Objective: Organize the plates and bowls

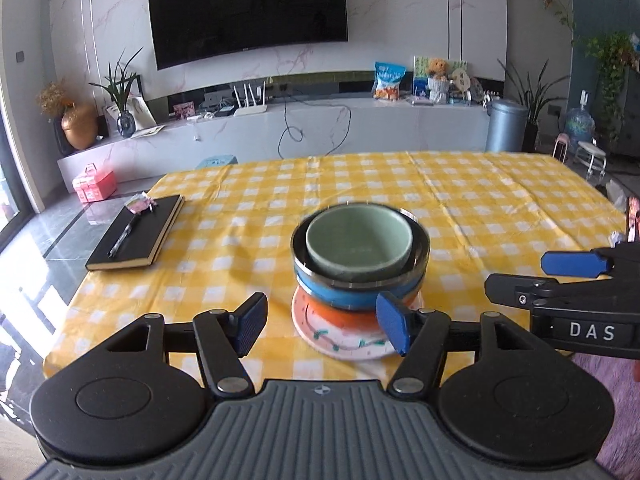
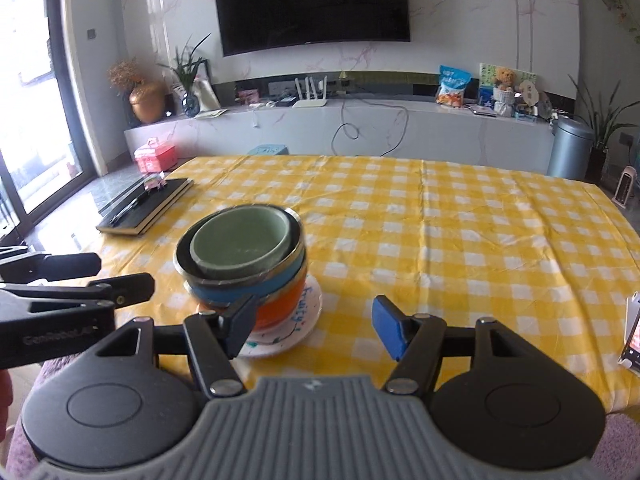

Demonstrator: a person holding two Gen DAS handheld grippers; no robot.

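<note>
Both grippers, left gripper point(image 1: 322, 326) and right gripper point(image 2: 310, 326), are hovering with jaws apart, empty, before stacked bowls point(image 1: 360, 256) on a plate point(image 1: 340, 340) near the tabletop's front edge, notebook point(image 1: 136, 236) lying at its left edge.

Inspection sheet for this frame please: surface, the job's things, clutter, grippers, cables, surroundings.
Surface: table under a yellow checked cloth, creased.
Job's things: green bowl nested in a steel-rimmed blue bowl, on an orange bowl, all on a painted plate; one stack.
Clutter: black notebook with a pen on it, far left.
Grippers: left gripper and right gripper both near the stack, jaws open, holding nothing.
Cables: black cable hanging down the TV bench, off the table.
Surroundings: TV, router, pink box on the floor, grey bin, plants.
</note>
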